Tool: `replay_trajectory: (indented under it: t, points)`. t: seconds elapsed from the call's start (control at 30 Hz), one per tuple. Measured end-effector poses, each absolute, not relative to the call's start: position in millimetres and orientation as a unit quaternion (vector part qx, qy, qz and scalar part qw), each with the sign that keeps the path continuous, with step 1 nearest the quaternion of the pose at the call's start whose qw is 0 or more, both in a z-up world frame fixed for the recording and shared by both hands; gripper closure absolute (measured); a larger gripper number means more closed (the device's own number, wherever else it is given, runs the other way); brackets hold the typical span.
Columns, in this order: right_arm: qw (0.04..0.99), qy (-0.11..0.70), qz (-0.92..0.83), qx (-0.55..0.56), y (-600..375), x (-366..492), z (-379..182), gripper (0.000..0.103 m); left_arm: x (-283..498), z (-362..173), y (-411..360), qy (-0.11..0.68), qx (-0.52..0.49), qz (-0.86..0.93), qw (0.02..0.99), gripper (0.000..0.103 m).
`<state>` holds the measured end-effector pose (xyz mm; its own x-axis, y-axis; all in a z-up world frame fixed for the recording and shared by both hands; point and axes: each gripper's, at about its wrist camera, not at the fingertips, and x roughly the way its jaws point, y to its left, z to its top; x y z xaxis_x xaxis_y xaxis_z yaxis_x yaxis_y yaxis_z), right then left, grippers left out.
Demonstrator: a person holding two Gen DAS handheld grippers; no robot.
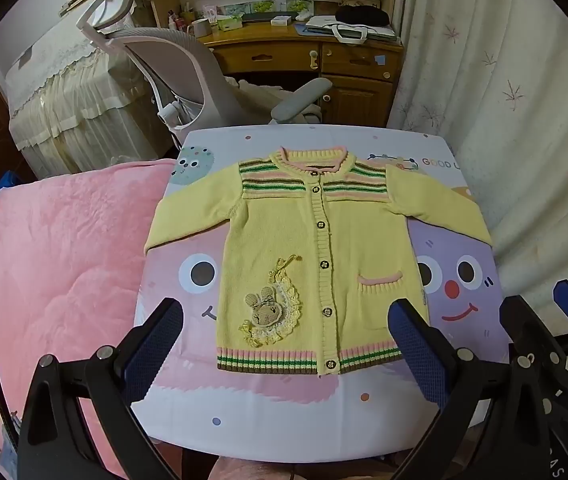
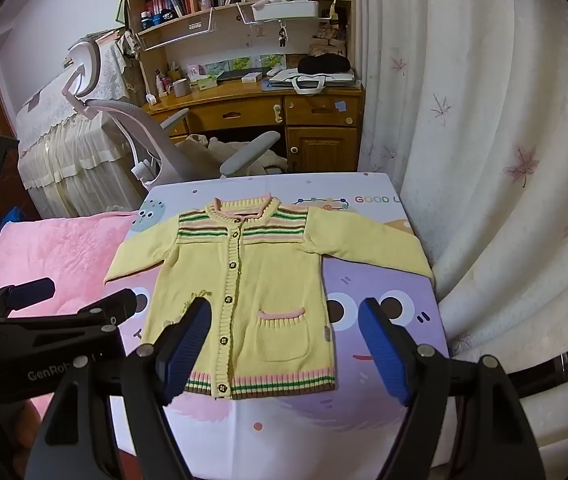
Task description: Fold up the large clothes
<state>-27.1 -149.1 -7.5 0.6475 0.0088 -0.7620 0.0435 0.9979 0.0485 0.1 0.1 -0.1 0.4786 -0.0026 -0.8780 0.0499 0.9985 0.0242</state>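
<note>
A yellow knit cardigan (image 1: 284, 248) (image 2: 252, 280) lies flat and buttoned, front up, on a cartoon-printed table top (image 1: 284, 404) (image 2: 364, 400). Both sleeves spread outward; striped bands cross the chest and hem. A rabbit patch (image 1: 262, 312) sits low on one side, a pink-trimmed pocket (image 2: 282, 334) on the other. My left gripper (image 1: 286, 322) hovers open above the hem, nothing between its fingers. My right gripper (image 2: 284, 322) also stands open over the lower half, touching nothing. Each gripper shows at the edge of the other's view.
A pink quilt (image 1: 56, 264) lies left of the table. A grey office chair (image 1: 172, 68) and a wooden desk (image 1: 308, 60) with clutter stand behind. A cream curtain (image 2: 484, 160) hangs close along the table's right edge.
</note>
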Motion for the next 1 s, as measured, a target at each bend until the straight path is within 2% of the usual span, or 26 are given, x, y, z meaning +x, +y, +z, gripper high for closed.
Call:
replay_trajectory:
  t: [1.0]
  points:
    - [0.906, 0.421, -0.006, 0.037, -156.2, -25.5, -7.5, 0.026, 3.9, 3.2, -4.6, 0.51, 0.017, -0.016, 0.86, 0.002]
